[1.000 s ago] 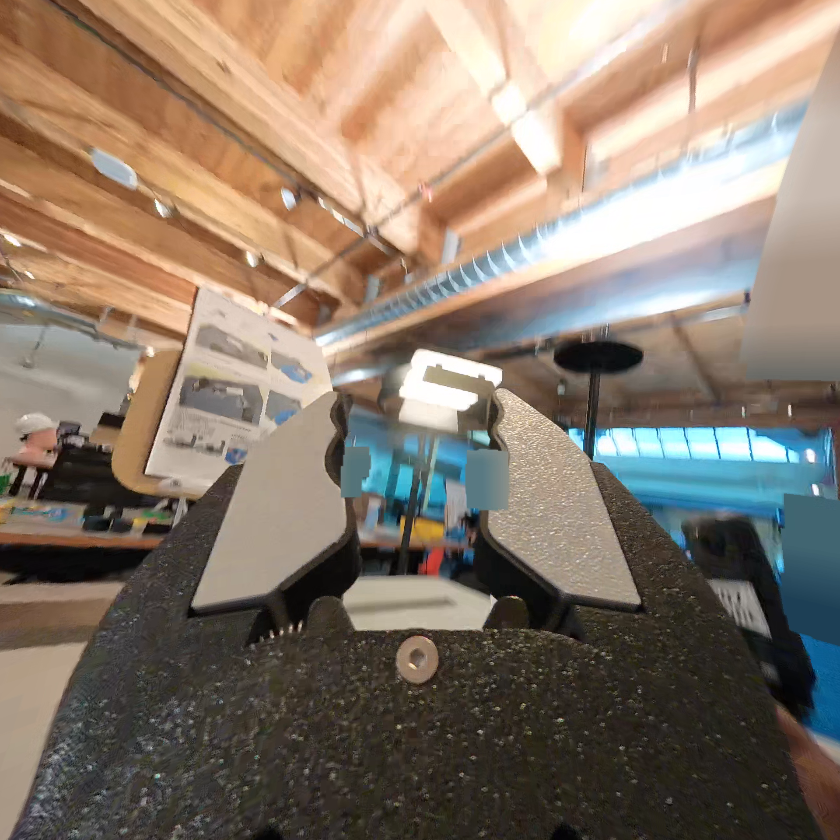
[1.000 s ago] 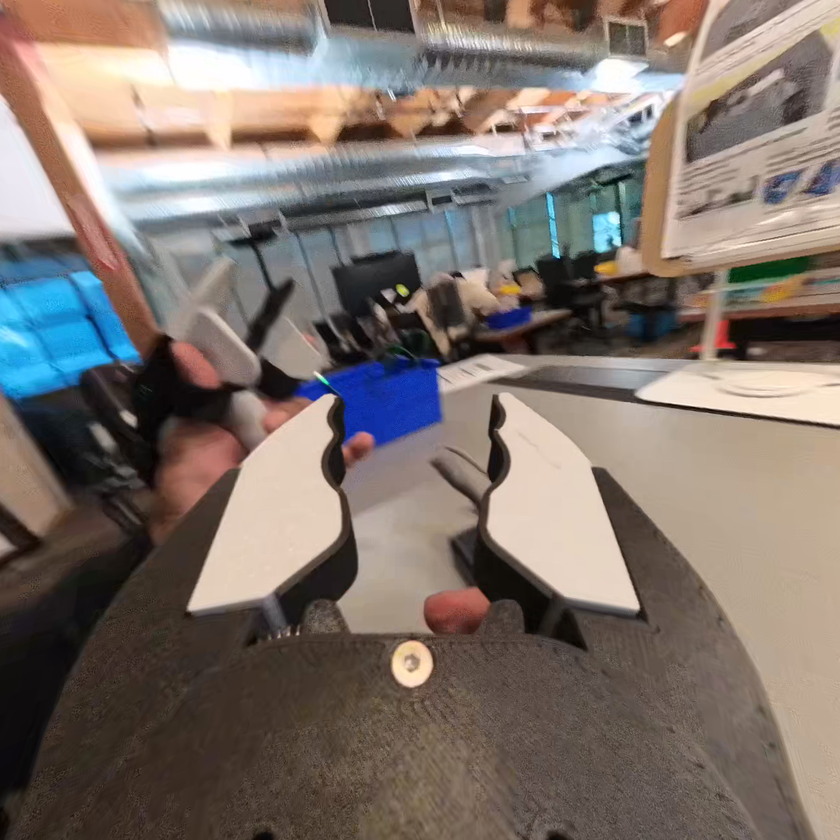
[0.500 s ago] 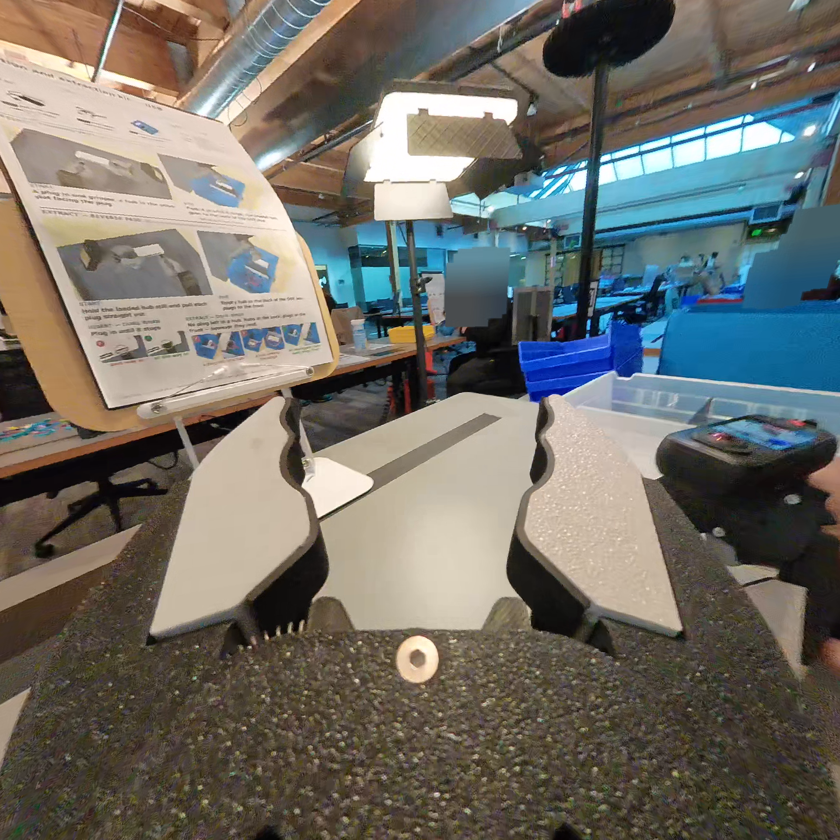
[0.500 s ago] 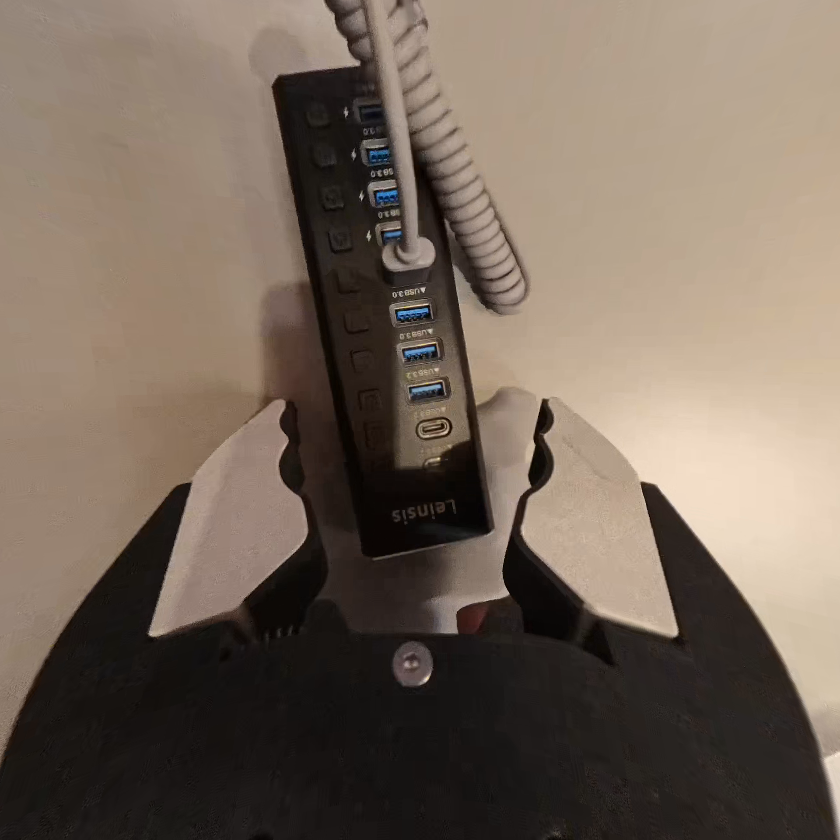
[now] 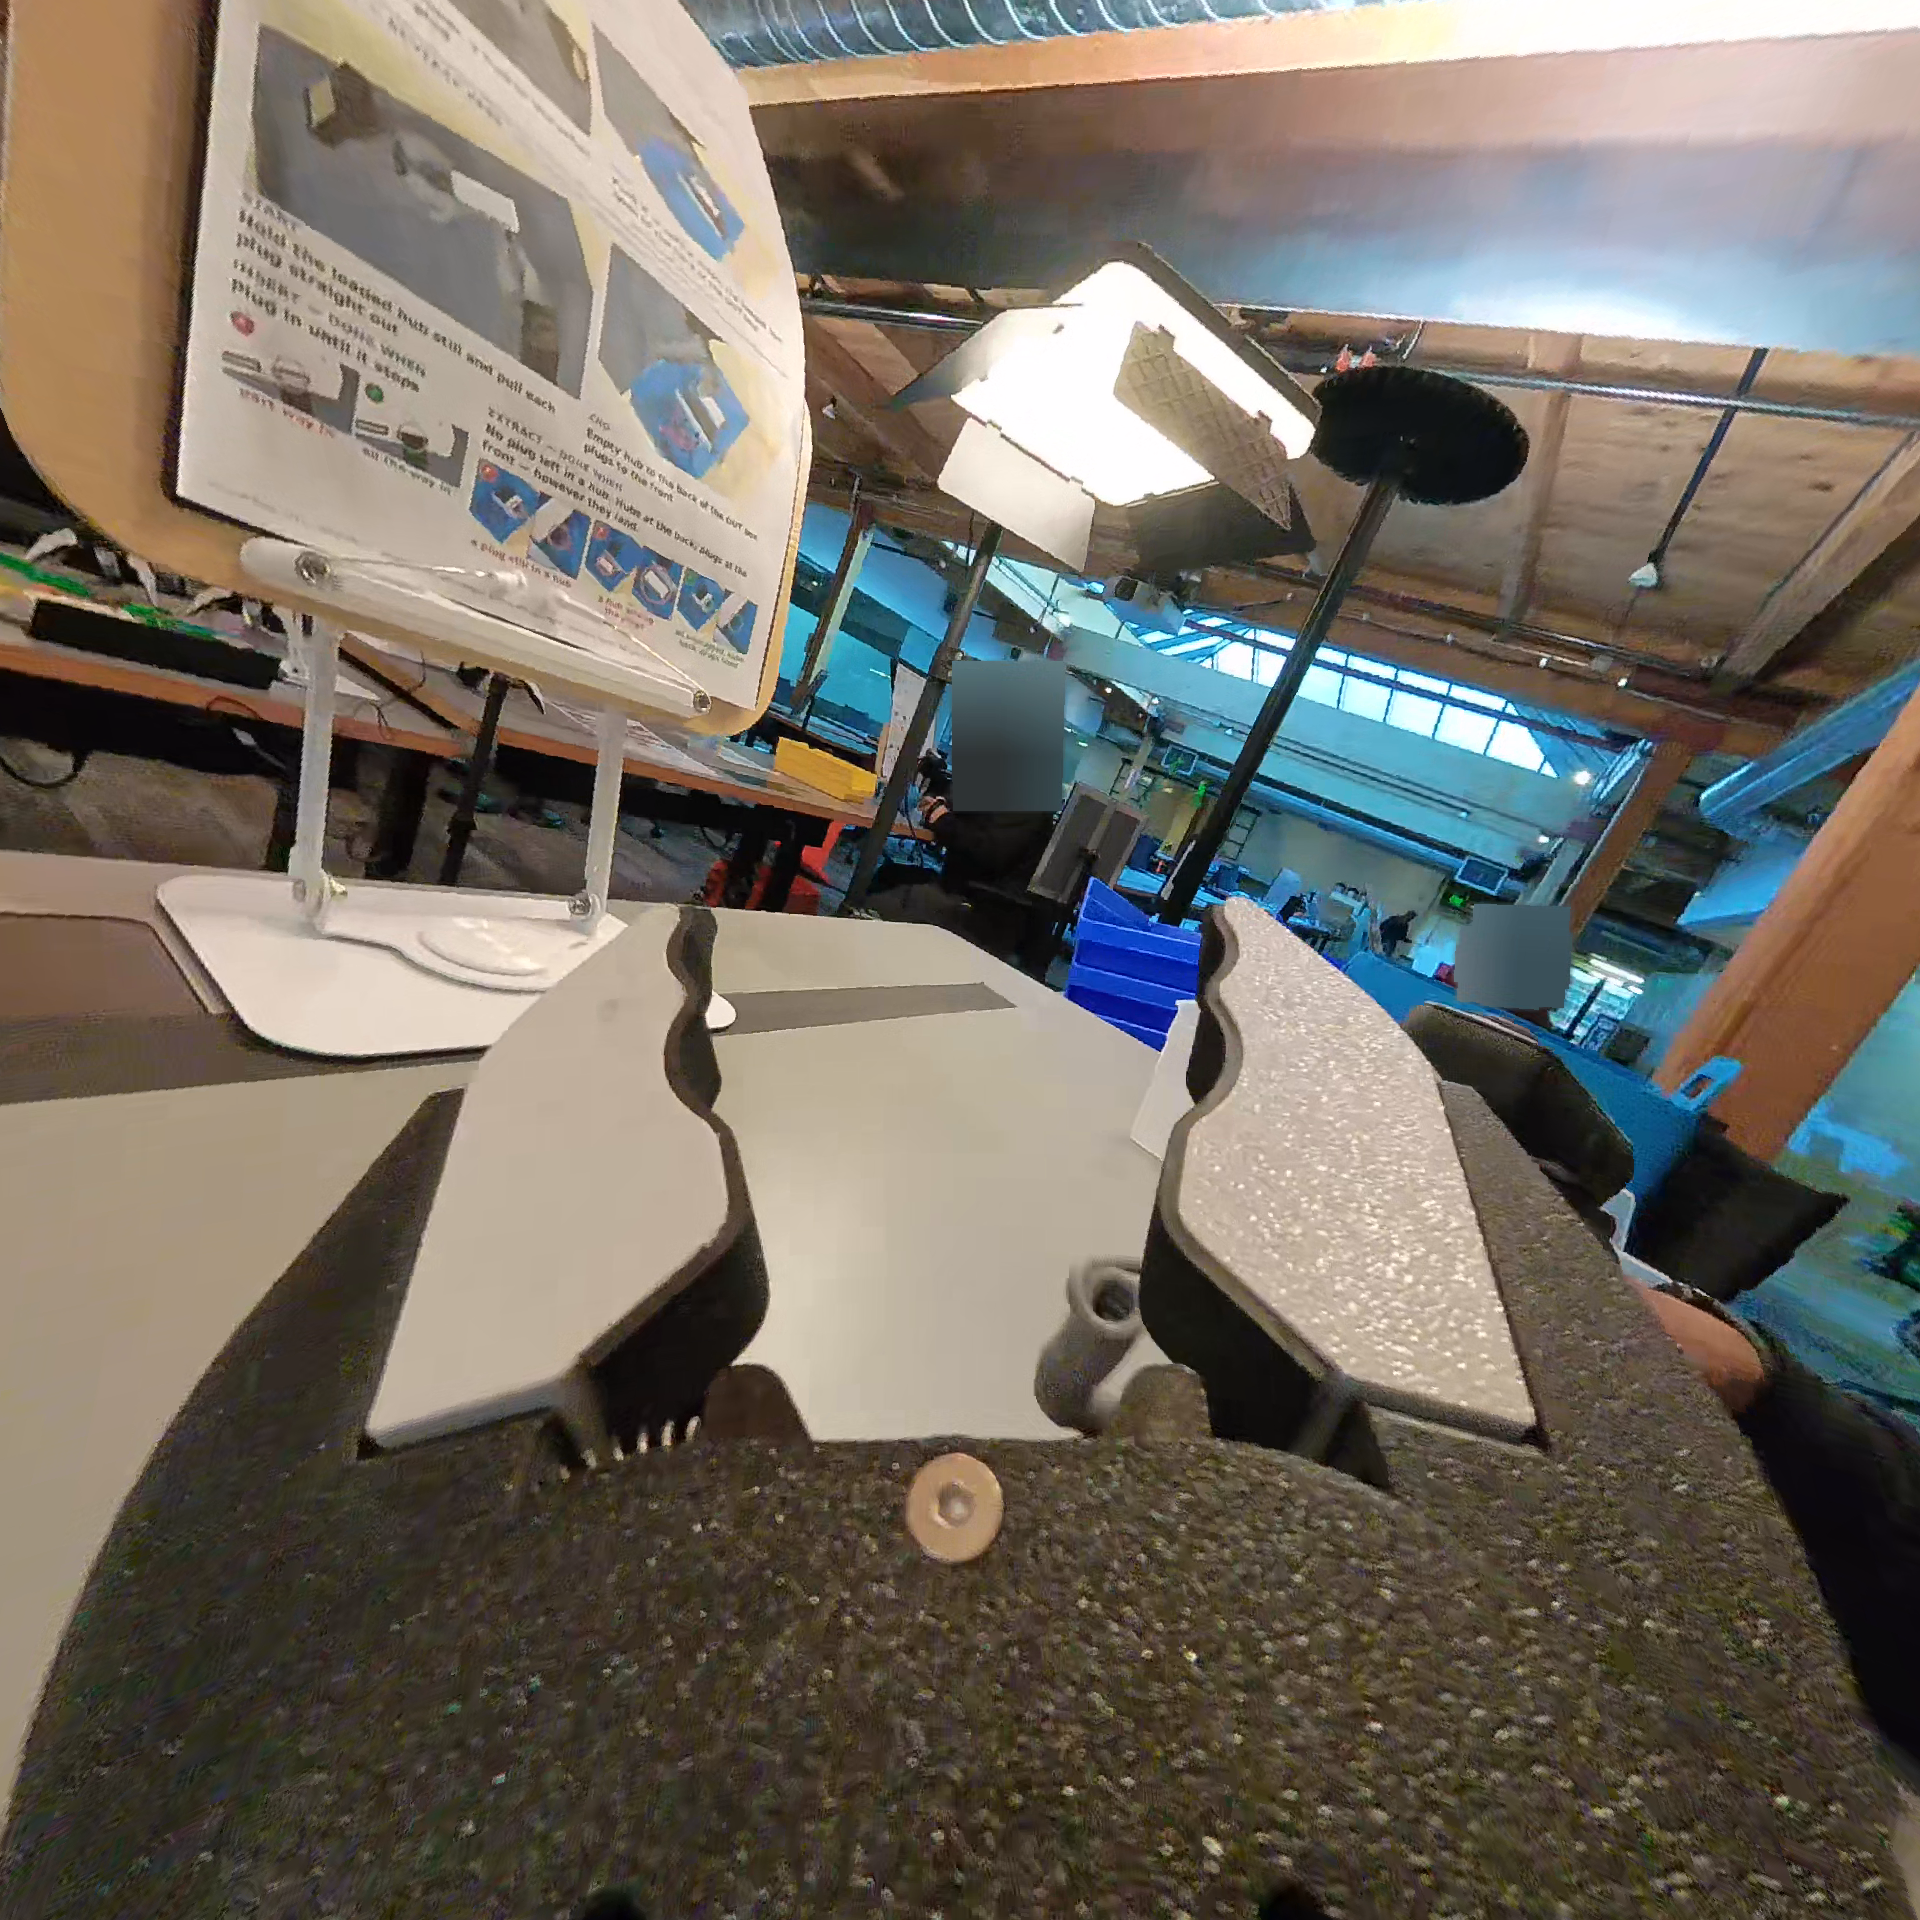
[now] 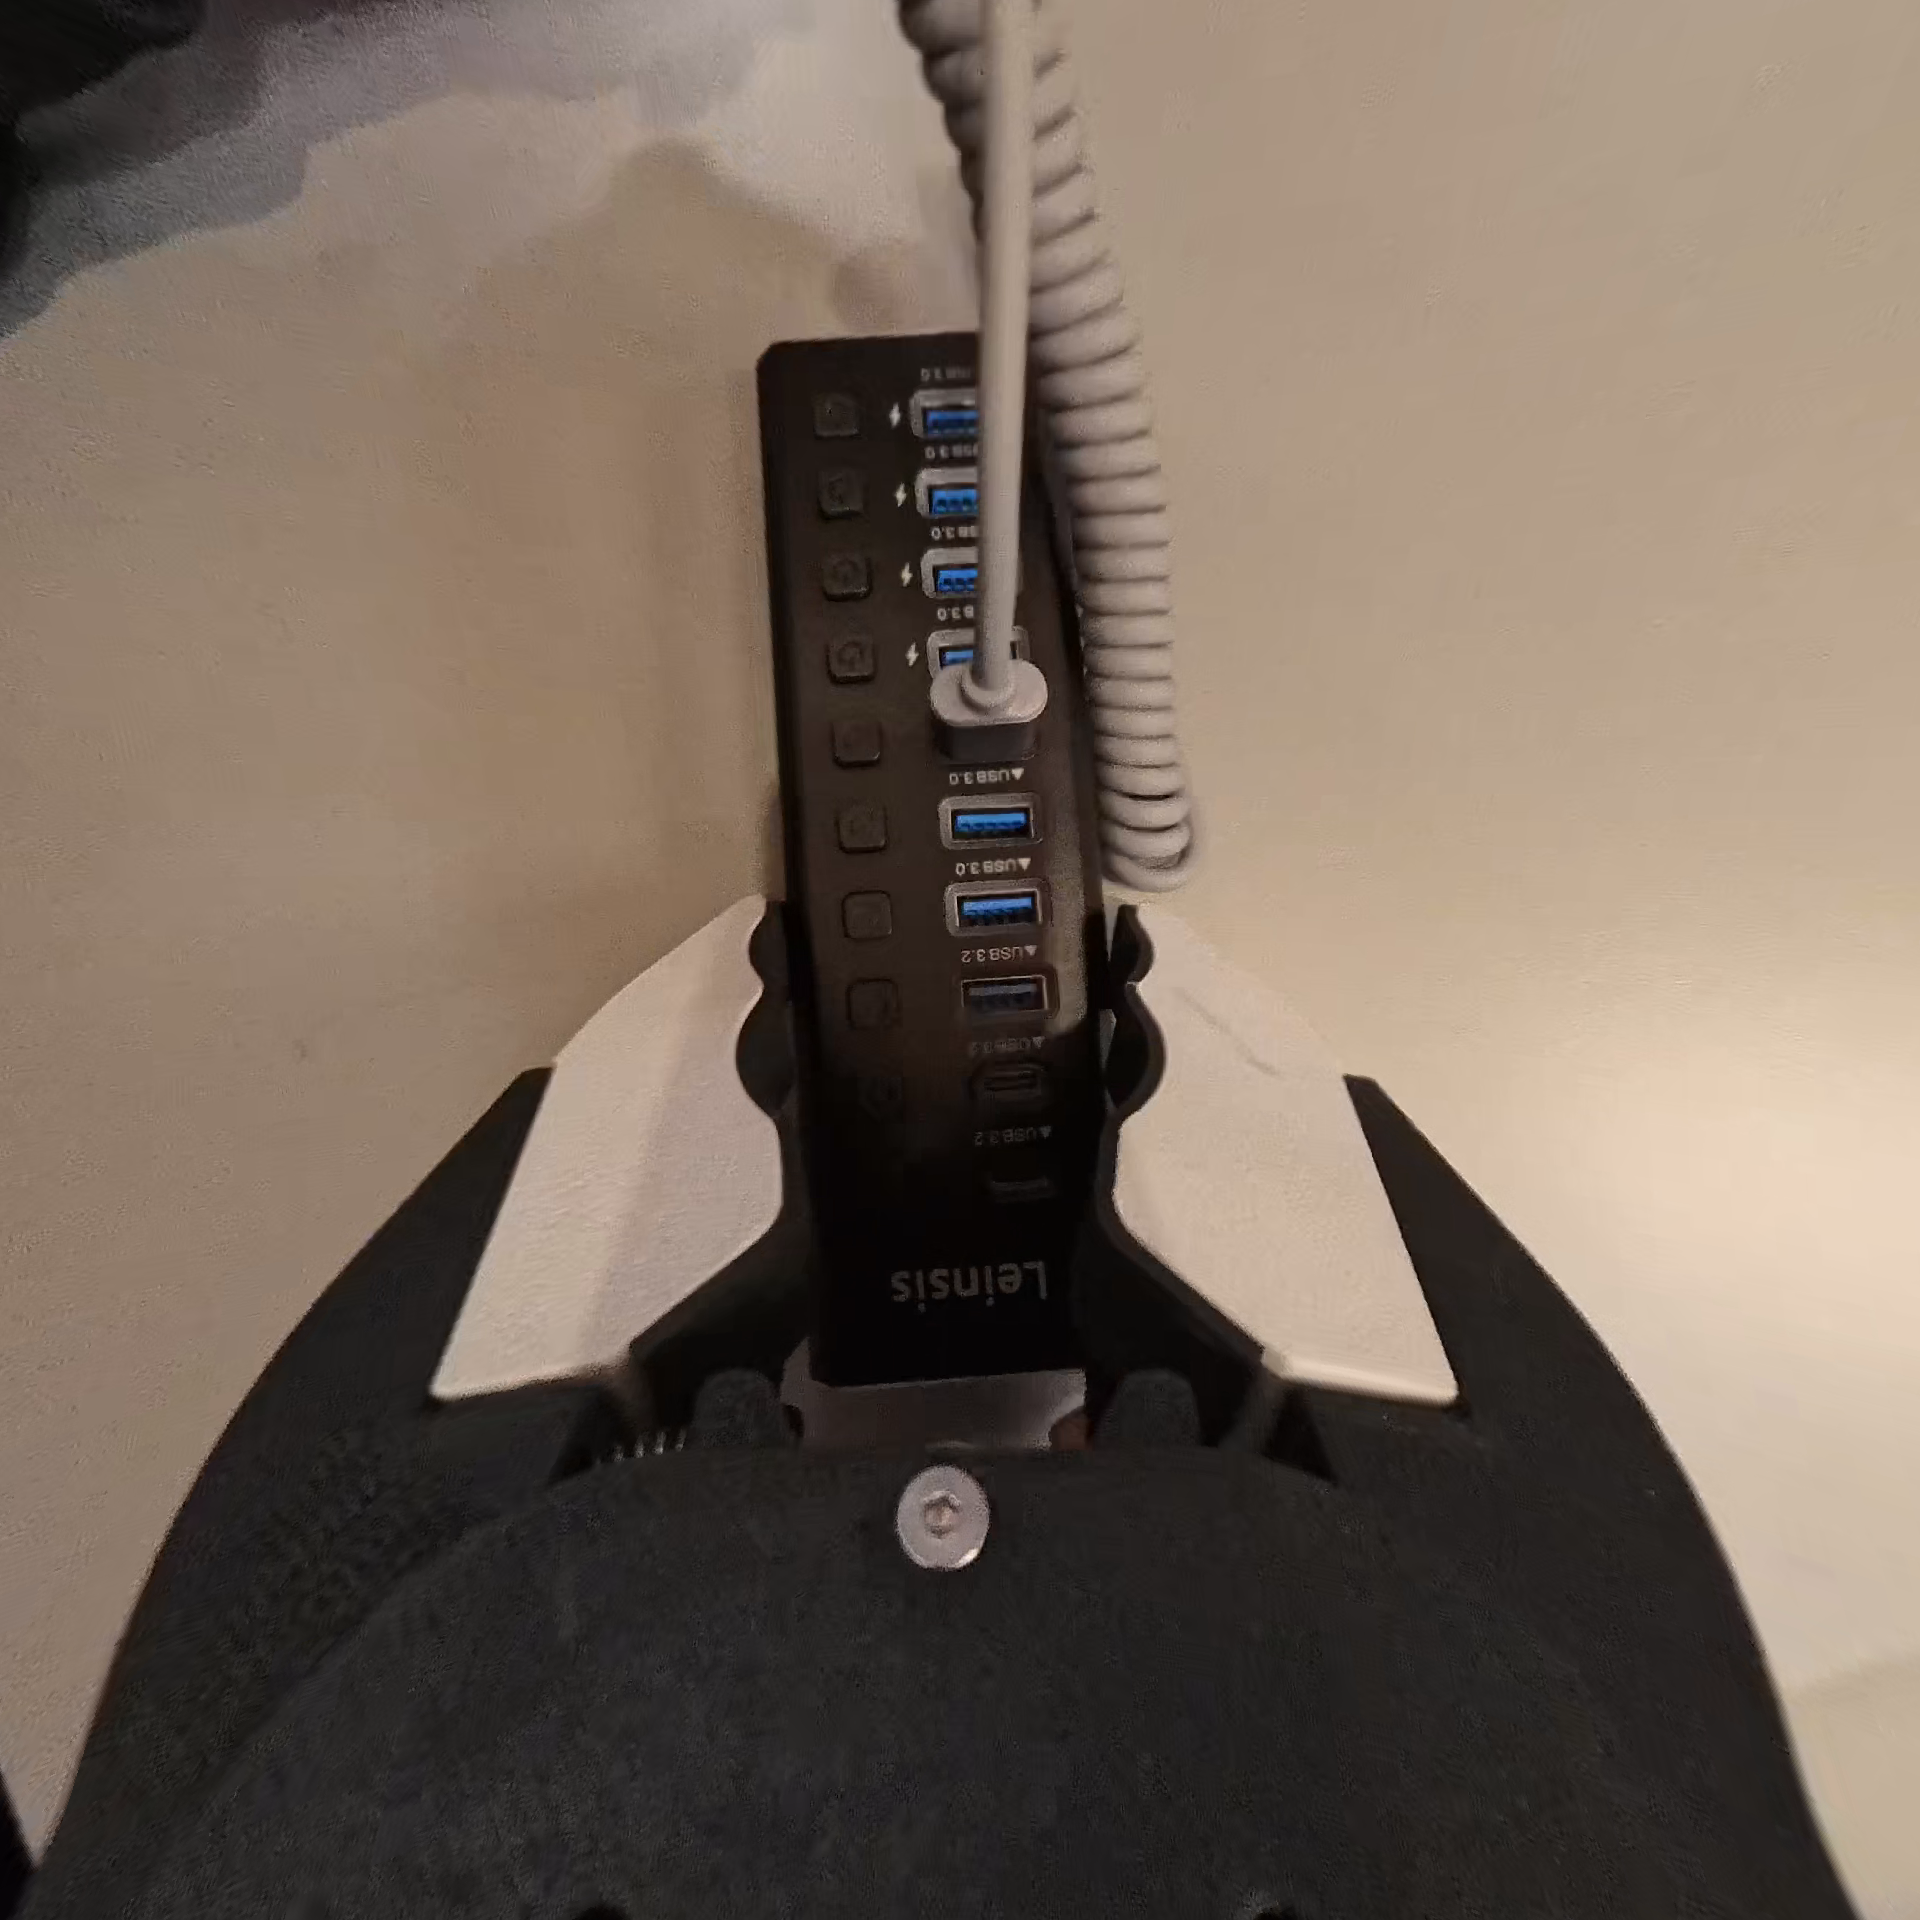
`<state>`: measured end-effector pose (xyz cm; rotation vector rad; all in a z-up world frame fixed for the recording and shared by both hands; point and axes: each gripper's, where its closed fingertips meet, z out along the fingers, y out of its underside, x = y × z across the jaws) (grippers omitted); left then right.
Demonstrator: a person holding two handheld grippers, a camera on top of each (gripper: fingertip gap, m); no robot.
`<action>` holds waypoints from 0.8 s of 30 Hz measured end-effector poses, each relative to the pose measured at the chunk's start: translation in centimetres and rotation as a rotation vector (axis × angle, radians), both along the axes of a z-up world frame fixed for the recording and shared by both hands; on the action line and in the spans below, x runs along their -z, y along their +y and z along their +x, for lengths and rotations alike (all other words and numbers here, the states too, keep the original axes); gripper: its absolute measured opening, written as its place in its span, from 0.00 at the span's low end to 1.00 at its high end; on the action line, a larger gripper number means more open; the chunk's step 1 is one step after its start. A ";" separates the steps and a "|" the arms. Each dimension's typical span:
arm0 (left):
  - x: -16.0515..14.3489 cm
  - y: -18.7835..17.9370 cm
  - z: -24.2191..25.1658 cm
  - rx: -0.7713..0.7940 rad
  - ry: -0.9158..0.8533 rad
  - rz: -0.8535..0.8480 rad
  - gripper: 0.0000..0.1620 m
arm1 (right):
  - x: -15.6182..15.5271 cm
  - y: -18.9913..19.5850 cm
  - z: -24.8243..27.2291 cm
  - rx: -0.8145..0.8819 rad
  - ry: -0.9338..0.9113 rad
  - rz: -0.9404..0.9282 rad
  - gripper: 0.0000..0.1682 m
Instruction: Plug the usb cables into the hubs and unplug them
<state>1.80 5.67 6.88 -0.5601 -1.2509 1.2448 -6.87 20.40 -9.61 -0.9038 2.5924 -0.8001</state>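
In the right wrist view a long black USB hub (image 6: 904, 862) lies on a pale table, its row of blue ports facing up. A grey USB plug (image 6: 987, 707) sits in one of the middle ports. Its grey coiled cable (image 6: 1112, 520) runs away along the hub's right side. My right gripper (image 6: 948, 935) is shut on the near end of the hub, one finger on each long side. My left gripper (image 5: 961, 920) is open and empty, held low over the grey table (image 5: 935, 1143). The hub does not show in the left wrist view.
A white stand (image 5: 343, 956) holding an instruction board (image 5: 468, 312) is on the table at the left. A lamp panel (image 5: 1122, 416) on a pole and stacked blue bins (image 5: 1122, 956) are beyond the far edge. A small grey cylinder (image 5: 1091, 1340) lies by my left gripper's right finger base. Tip to tip, the grippers are about 25 cm apart.
My right gripper moved forward along the hub and closed on its near end. My left gripper swung closer to the instruction board and stayed open.
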 end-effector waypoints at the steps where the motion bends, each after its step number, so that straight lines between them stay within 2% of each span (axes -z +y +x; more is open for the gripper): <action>1: 0.3 -0.1 -0.2 0.011 -0.010 0.024 0.54 | -0.5 -0.3 -0.1 0.031 -0.032 -0.013 0.35; 5: 2.0 0.7 -1.6 0.079 -0.109 0.128 0.54 | -3.1 -1.9 -1.0 0.162 -0.205 -0.102 0.35; 9: 4.8 3.1 -4.3 0.187 -0.234 0.230 0.54 | -5.3 -3.0 -1.8 0.225 -0.323 -0.219 0.34; 14: 4.4 6.8 -6.9 0.425 -0.024 0.403 0.44 | -7.2 -4.0 -1.4 0.265 -0.456 -0.339 0.34; 18: 3.6 8.3 -8.0 0.502 0.093 0.397 0.45 | -9.4 -4.1 0.6 0.221 -0.626 -0.429 0.34; 21: 3.2 8.9 -8.4 0.484 0.074 0.352 0.55 | -10.1 -4.2 1.4 0.214 -0.580 -0.541 0.34; 24: 2.5 8.5 -8.0 0.405 0.071 0.304 0.54 | -10.0 -4.3 1.9 0.209 -0.453 -0.626 0.34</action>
